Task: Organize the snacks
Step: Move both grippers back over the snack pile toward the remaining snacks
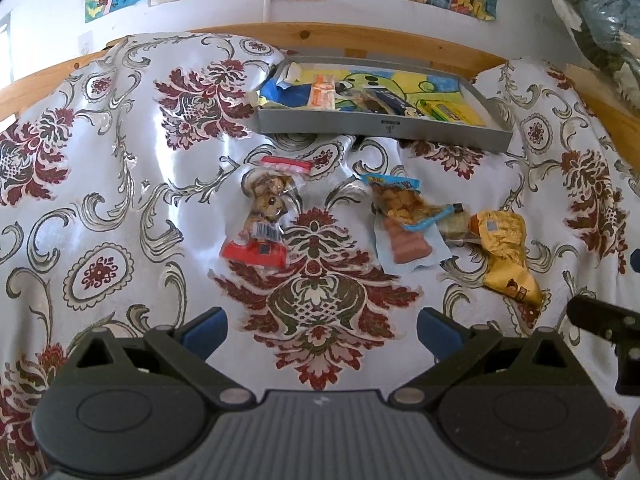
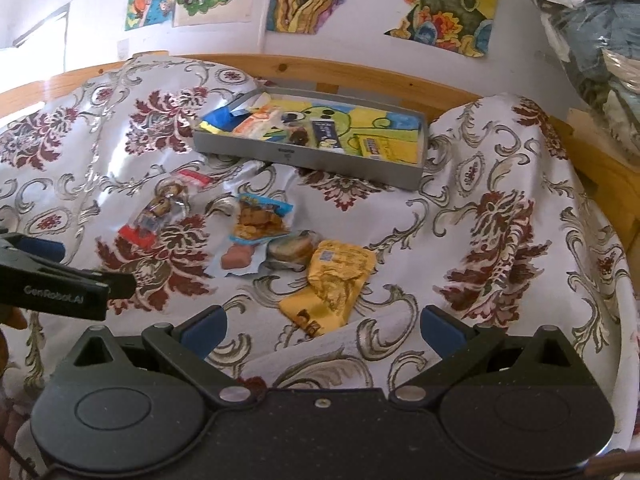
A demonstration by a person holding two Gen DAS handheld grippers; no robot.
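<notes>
Grey tray (image 1: 384, 130) near far table edge; snacks (image 1: 404, 216) mid-cloth; left gripper (image 1: 320, 326), right gripper (image 2: 322, 326) both wide, empty

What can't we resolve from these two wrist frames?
- Tray contents: near wall hides the packets' lower parts in the left wrist view; labels too small.
- Round snack: partly under the yellow packet and blue packet in the right wrist view.
- Left tool: cut by the right wrist view's left edge.
- Barcodes, print: too small to read.

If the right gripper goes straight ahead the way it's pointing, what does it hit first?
Probably the yellow snack packet: it lies just ahead of the open right gripper, roughly between the fingertips. Depth is hard to judge in this fisheye view.
</notes>
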